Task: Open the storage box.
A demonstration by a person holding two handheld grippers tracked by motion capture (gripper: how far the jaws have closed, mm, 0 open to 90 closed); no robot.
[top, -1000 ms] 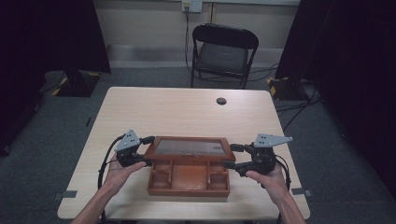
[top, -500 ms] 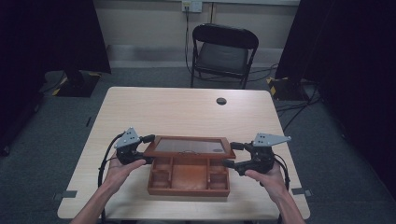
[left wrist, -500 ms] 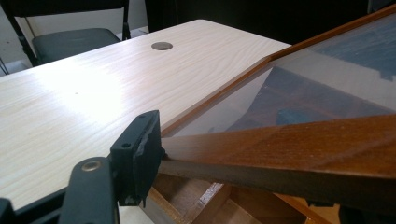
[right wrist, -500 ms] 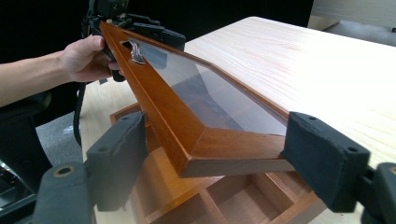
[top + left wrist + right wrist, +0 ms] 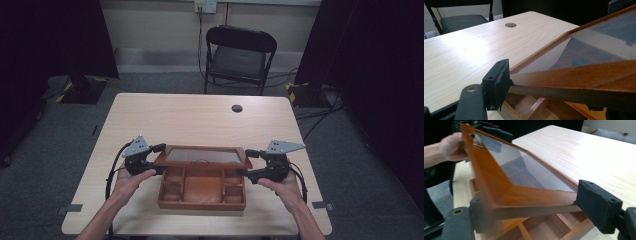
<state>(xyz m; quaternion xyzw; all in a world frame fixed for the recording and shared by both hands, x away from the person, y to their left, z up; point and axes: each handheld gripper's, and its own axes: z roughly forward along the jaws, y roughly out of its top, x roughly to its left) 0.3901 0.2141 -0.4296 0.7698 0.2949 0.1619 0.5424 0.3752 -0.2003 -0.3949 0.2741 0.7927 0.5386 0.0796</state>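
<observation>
While the wooden box [image 5: 202, 187] sits on the near half of the pale table [image 5: 200, 120], its glass-paned lid [image 5: 202, 156] is tilted open above the back part of it, held at both ends. The box is reddish-brown, shallow and rectangular, and thin wooden walls divide its inside into several small compartments around a larger middle one. The lid is a frame of the same glossy brown wood around a clear pane that reflects the room, and a small metal fitting shows on its frame in the right gripper view. The left gripper [image 5: 156, 159] comes in from the left, its jaws clamped on the lid's left corner; in the left gripper view one black pad presses against the end of the frame. The right gripper [image 5: 248, 164] grasps the lid's right corner, one jaw at each side of the wood. A dark folding chair [image 5: 239, 56] stands beyond the far edge of the table.
</observation>
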